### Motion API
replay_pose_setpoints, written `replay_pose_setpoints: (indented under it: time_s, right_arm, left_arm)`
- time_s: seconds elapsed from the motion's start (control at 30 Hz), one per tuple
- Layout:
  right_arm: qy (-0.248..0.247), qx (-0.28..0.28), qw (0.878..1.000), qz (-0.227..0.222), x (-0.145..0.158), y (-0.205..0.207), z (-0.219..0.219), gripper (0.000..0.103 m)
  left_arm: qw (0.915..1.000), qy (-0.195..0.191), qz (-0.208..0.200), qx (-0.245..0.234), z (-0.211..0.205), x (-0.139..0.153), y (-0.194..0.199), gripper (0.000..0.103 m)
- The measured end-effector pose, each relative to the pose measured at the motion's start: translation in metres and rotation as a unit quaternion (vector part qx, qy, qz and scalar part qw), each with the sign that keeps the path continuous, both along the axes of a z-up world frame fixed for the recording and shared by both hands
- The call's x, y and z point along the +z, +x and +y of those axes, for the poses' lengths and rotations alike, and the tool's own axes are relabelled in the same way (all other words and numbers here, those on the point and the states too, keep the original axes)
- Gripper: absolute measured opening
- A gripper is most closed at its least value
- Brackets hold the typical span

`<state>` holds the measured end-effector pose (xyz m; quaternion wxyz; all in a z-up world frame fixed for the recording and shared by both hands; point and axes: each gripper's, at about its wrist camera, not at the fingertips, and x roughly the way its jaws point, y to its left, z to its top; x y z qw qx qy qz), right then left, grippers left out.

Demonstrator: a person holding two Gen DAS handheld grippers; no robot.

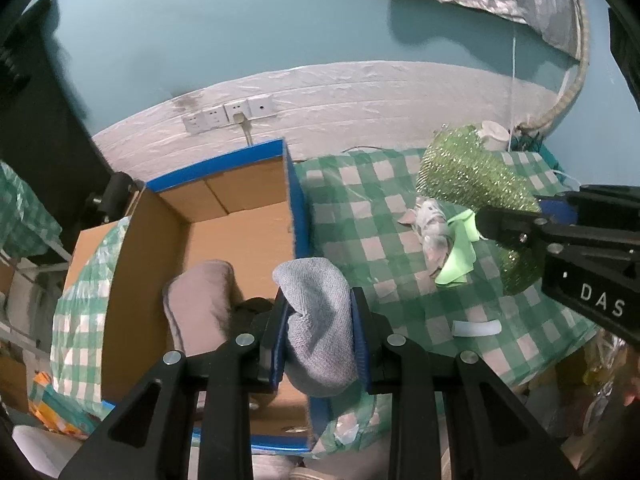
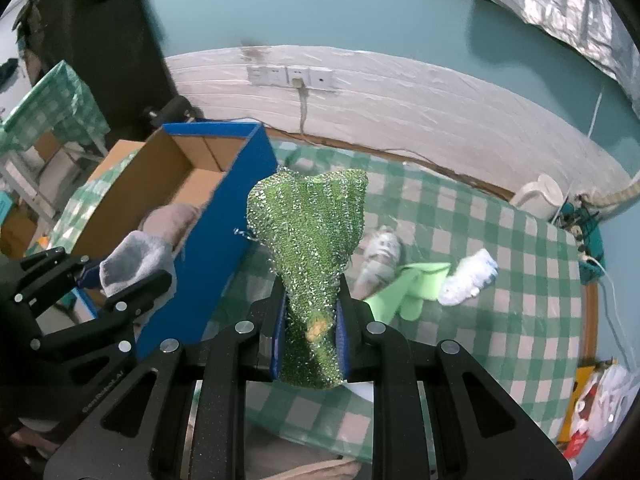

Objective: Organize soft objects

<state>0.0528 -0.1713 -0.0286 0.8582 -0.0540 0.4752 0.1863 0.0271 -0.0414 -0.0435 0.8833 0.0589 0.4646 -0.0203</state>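
Left wrist view: left gripper [image 1: 318,328] clamps grey cloth [image 1: 316,320] over box [image 1: 240,236]; right gripper [image 2: 310,344] pinches green scourer [image 2: 308,240]. Release only once well inside box walls.

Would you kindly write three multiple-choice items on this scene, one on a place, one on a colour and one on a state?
1. Where is the pinkish cloth?
A. In the box
B. On the checked tablecloth
C. In the right tool

2. What colour is the box's outside?
A. Red
B. Blue
C. White

3. What is the left tool doing?
A. Standing open and empty
B. Gripping a grey sock
C. Gripping a bottle

Answers:
1 A: the cloth lies on the box's cardboard floor.
2 B: the box's outer walls and rim are blue.
3 B: the sock sits pinched between the left tool's blue pads, while the right tool pinches a glittery green cloth.
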Motion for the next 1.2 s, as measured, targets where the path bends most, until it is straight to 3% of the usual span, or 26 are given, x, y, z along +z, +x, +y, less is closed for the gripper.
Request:
replay_pose_setpoints:
  time_s: [0.5,1.2]
  right_arm:
    - [0.003,0.045,0.999,0.004,0.008,0.001,0.064,0.019]
    - [0.007,0.114,0.992,0.047,-0.018,0.008,0.156,0.019]
  left_arm:
    - [0.9986,-0.027,-0.006,0.046,0.063,0.009,-0.004,0.028]
    - [0.9953,-0.009,0.021,0.094,0.125,-0.019,-0.005,0.028]
